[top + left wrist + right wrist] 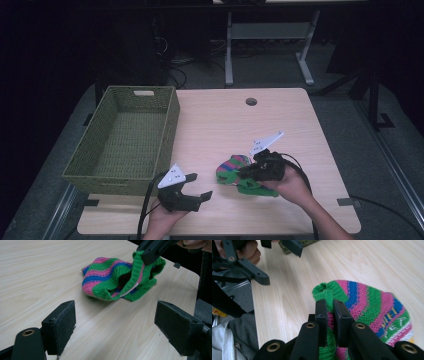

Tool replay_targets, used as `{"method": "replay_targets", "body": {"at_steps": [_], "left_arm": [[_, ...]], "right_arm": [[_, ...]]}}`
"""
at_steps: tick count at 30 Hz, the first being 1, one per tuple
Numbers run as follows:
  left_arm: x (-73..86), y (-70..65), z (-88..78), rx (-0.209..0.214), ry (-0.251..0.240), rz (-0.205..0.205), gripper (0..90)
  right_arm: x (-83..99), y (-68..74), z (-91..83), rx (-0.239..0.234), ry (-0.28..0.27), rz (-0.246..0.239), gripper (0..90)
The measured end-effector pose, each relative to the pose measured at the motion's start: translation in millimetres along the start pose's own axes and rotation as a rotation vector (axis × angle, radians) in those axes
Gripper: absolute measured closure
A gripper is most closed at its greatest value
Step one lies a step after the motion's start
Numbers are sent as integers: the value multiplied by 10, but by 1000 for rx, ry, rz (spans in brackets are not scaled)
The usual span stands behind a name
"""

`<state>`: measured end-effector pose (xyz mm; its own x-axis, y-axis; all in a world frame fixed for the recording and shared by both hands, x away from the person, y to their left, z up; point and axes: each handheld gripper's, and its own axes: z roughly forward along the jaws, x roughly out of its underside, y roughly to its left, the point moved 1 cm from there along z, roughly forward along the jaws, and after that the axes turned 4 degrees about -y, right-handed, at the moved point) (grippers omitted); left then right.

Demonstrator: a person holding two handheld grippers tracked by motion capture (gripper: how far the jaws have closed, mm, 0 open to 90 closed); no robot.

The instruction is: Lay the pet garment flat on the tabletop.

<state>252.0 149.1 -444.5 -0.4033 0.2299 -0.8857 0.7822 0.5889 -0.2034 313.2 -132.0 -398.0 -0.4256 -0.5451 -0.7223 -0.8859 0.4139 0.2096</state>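
A striped knit hat (pixel 235 170) in green, pink and blue lies toward the near right of the desk (pixel 225 120), its open end turned to the right tongs (pixel 248 172). Those tongs are pinching the green ribbed cuff (pixel 327 293): the right gripper view has the two black jaws pressed together with a fold of the knit between them. Gripping at the cuff looks deliberate, since the doubled rib gives a firm edge to lift by, and the left gripper view has that edge pulled up off the wood while the crown (pixel 105 272) rests on the desk.

The left tongs (pixel 196 187) sit near the front edge, left of the hat and well apart from it, jaws spread and holding nothing. They point toward the hat's opening, so I judge that they are waiting to take the other side of the cuff.

A green woven basket (pixel 167 130) stands on the far left of the desk, a likely place for the hat to go.

Some things stay unclear. The high view is dim, and the right hand (pixel 290 186) covers part of the hat. The pale lettering (pixel 395 317) on one stripe is too blurred to read. The inside of the hat is in shadow, and the basket's near wall hides part of its floor.
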Motion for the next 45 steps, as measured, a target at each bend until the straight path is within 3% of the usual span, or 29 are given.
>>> {"method": "replay_targets", "body": {"at_steps": [14,23,26,35,39,45], "left_arm": [[-92,-84,214,36,23,53,170],[-181,-34,308,34,-13,54,173],[-184,-34,376,37,-17,70,218],[-187,-11,602,38,21,82,237],[-184,16,661,33,17,86,282],[-205,13,733,45,1,90,441]], "right_arm": [[-103,-35,-372,30,-72,1,825],[-138,-47,-541,37,-105,3,825],[-130,-58,-587,37,-110,3,825],[-134,-70,-663,29,-121,3,825],[-134,-66,-686,29,-122,4,825],[-111,-82,-727,32,-124,6,825]]}}
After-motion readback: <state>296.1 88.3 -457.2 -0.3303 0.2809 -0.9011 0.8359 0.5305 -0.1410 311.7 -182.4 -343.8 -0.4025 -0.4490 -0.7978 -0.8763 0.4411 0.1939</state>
